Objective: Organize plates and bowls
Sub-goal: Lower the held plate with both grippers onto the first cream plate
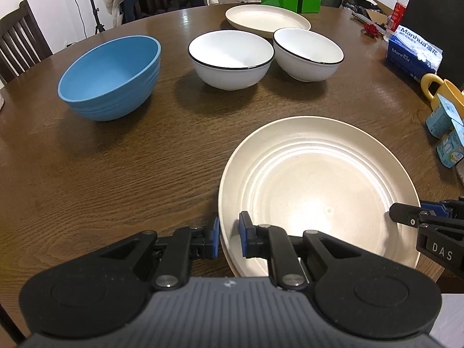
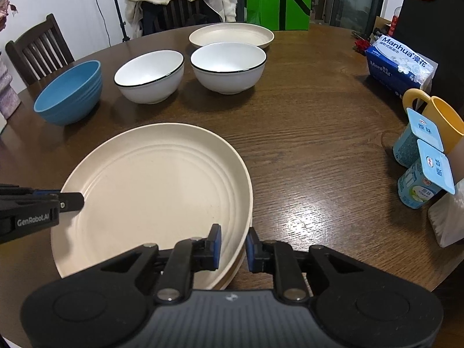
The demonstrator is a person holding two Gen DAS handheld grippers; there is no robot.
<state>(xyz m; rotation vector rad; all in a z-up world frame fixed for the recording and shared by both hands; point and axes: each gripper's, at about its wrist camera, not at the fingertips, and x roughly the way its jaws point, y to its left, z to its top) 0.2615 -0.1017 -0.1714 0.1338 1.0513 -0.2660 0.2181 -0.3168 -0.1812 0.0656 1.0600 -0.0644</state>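
Near cream plate [image 1: 319, 179] – left gripper [image 1: 229, 237] clamps its left rim, right gripper [image 2: 233, 250] its right.

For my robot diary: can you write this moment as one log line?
left gripper: shut on near plate rim | right gripper: shut on opposite rim | plate: on table

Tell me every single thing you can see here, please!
near plate: 1, cream, front, seemingly atop another
far plate: 1, cream, back
white bowls: 2, black-rimmed, middle
blue bowl: 1, blue, left
tissue pack: 1, blue, right
mug: 1, yellow, right edge
sealed cups: 2, light blue, beside mug
green bag: 1, back
table: 1, brown wood
chairs: 2, dark, behind table
left gripper: black, blue pads, on near plate's rim
right gripper: same, opposite rim
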